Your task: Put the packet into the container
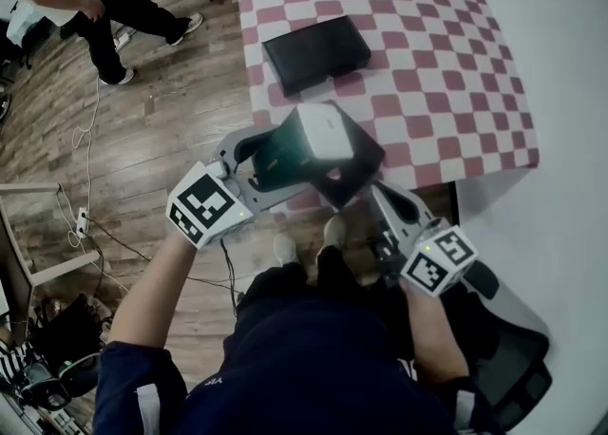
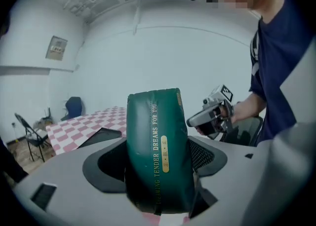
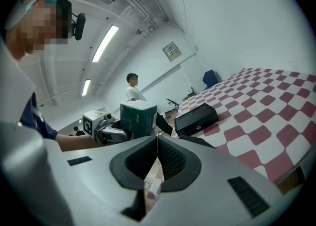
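One green packet [image 1: 304,143] clamped upright in left gripper [image 2: 157,161], long axis along jaws, hovering off table's near edge. Right gripper [image 3: 157,158] pinched shut, empty. Black container [image 1: 315,51] sits farther out on checked table [image 1: 456,91], ahead of packet; left arm nearer.

— What's underfoot where you are?
— Brown wood-plank floor [image 1: 171,129], with cables [image 1: 89,153] trailing across it. Ahead of me stands a table [image 1: 427,63] under a red-and-white checked cloth.
— And the walls, the light?
— The walls [image 2: 173,57] are plain white. Long strip lights [image 3: 104,42] are lit on the ceiling. A framed notice [image 2: 57,48] hangs high on one wall. Below it I see a blue chair [image 2: 73,106], and a black folding chair [image 2: 29,131] nearer.
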Demonstrator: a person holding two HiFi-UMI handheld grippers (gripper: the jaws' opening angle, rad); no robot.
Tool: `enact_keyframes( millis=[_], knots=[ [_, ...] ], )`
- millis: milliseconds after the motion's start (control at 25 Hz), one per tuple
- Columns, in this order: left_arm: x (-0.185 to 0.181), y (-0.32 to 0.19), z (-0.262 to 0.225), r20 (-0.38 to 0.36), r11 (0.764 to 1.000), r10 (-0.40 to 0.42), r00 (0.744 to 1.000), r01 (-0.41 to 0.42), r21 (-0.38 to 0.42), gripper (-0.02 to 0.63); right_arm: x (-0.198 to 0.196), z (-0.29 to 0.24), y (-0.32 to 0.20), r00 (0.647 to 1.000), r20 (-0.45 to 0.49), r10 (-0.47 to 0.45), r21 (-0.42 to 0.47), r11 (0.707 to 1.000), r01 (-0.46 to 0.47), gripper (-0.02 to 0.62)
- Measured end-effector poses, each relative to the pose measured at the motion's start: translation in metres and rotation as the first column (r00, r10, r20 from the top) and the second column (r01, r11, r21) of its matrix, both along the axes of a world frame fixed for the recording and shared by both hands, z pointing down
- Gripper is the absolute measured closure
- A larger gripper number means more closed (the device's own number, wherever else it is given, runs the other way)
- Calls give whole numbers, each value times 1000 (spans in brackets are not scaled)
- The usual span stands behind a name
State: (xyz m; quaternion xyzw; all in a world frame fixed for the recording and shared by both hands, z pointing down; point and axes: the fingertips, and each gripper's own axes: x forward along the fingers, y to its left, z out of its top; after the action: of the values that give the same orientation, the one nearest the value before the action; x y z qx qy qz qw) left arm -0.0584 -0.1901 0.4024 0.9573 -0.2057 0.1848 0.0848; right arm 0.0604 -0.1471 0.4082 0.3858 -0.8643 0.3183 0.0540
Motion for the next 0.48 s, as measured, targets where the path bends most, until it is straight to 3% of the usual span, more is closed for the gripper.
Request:
enact_keyframes(
  millis=[120,280,400,480],
  knots=[
    [19,-6,15,148,994,71,986,-82,74,206,21,11,-6,1000,3,27,-23,999,-27,578],
    [38,-13,33,326,968,148,934,-204,145,206,48,25,-13,998,5,64,-51,997,-63,578],
    [51,-13,44,450,929,205,869,-317,189,206,64,37,-15,996,8,90,-73,993,-90,578],
    [58,-10,55,538,891,244,807,-406,204,207,71,45,-13,995,13,103,-91,991,-102,578]
  ],
)
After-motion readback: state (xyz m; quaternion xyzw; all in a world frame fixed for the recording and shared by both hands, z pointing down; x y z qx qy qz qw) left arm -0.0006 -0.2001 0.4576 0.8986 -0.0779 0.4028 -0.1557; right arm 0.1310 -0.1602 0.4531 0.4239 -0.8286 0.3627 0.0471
